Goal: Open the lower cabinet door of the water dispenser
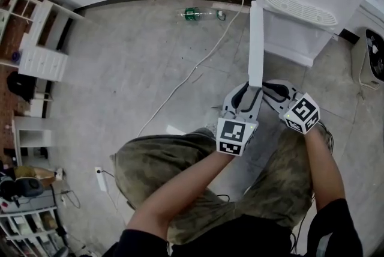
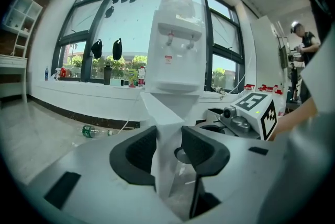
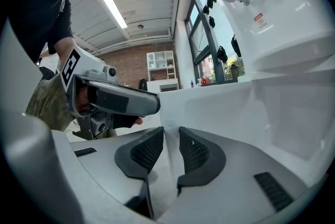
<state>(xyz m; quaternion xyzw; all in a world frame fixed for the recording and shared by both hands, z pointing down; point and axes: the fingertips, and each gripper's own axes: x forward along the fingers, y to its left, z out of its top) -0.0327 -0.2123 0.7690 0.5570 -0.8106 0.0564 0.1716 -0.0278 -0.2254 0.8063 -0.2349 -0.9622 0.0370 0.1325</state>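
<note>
- Left gripper [image 2: 170, 145] is closed tight on the white cabinet door [image 1: 256, 39] edge.
- Right gripper [image 3: 170, 147] pinches that edge too.
- Door sticks out open from the water dispenser [image 1: 306, 6], low near the floor [image 1: 150, 57].

Grey concrete floor [image 1: 138, 51]; white cable [image 1: 198, 66] and green bottle [image 1: 192, 14] lay on it. White shelf unit [image 1: 45, 48] stood at left. Tall windows [image 2: 104, 24], brick wall [image 3: 123, 66]; ceiling strip light [image 3: 116, 11] glowed.

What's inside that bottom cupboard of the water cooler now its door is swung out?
Only bare white inner surfaces of the lower cabinet show; nothing stored is visible. Its deeper part is hidden from above, and the open cabinet door covers it in the left gripper view.
</note>
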